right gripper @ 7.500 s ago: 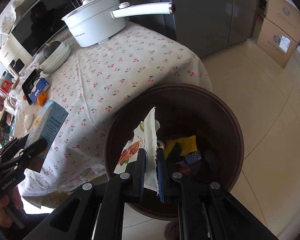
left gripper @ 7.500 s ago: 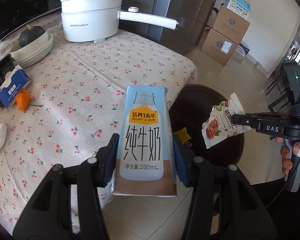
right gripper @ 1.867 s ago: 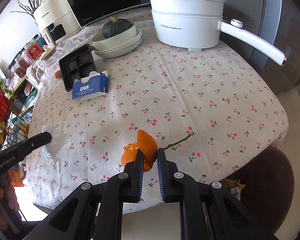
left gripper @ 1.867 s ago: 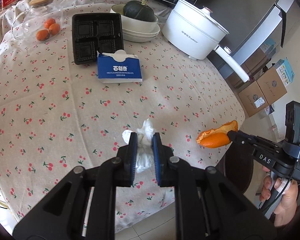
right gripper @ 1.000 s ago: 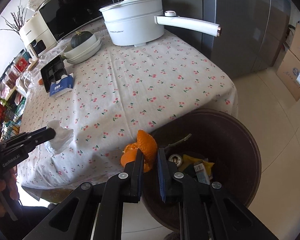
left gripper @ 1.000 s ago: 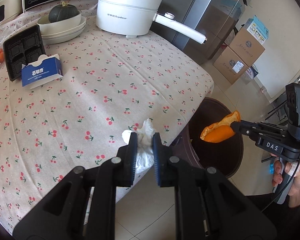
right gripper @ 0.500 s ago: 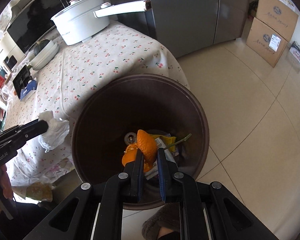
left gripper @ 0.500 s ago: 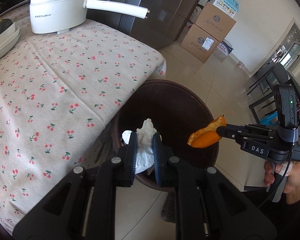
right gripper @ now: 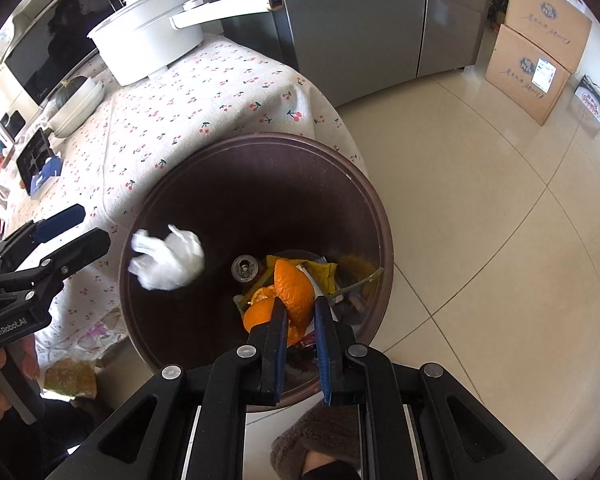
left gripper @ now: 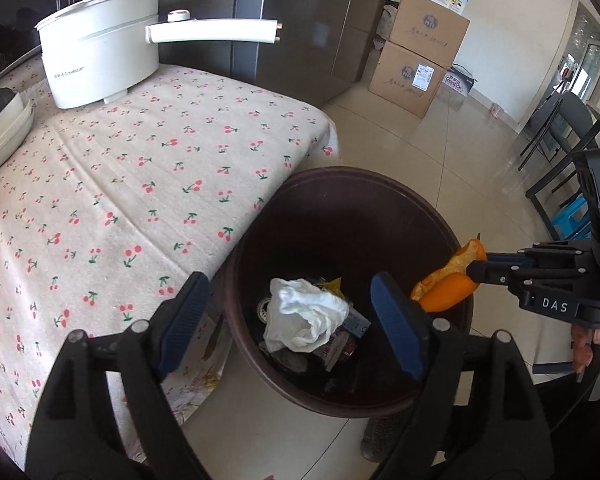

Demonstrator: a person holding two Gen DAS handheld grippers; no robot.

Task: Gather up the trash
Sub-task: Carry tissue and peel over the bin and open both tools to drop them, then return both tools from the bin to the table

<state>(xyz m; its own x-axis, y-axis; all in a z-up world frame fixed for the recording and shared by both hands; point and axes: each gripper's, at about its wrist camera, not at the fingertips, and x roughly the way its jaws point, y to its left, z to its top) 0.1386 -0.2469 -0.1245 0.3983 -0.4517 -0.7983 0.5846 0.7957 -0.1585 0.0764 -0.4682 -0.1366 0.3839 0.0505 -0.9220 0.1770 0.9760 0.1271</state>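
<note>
A dark brown round trash bin (left gripper: pixel 440 392) (right gripper: pixel 384 216) stands on the floor beside the table, with wrappers and a can at its bottom. My left gripper (left gripper: pixel 288 294) (right gripper: pixel 74 226) hovers over the bin's near rim, its jaws opening wide and touching nothing. A crumpled white tissue (left gripper: pixel 304 314) (right gripper: pixel 168 258) is loose below them inside the bin, blurred in the right wrist view. My right gripper (right gripper: pixel 300 306) (left gripper: pixel 480 268) is shut on an orange peel (right gripper: pixel 294 290) (left gripper: pixel 448 288), held above the bin's opening.
The table with a cherry-print cloth (left gripper: pixel 120 184) borders the bin on the left and carries a white pot with a long handle (left gripper: pixel 100 64). Cardboard boxes (left gripper: pixel 420 64) and a grey fridge (right gripper: pixel 360 12) stand behind. Black chairs (left gripper: pixel 560 136) are at the right. A slippered foot (right gripper: pixel 320 440) is by the bin.
Both grippers travelled from over the table to above the bin. The left jaws have spread apart and let go of the tissue, which has dropped into the bin. The right still clamps the peel.
</note>
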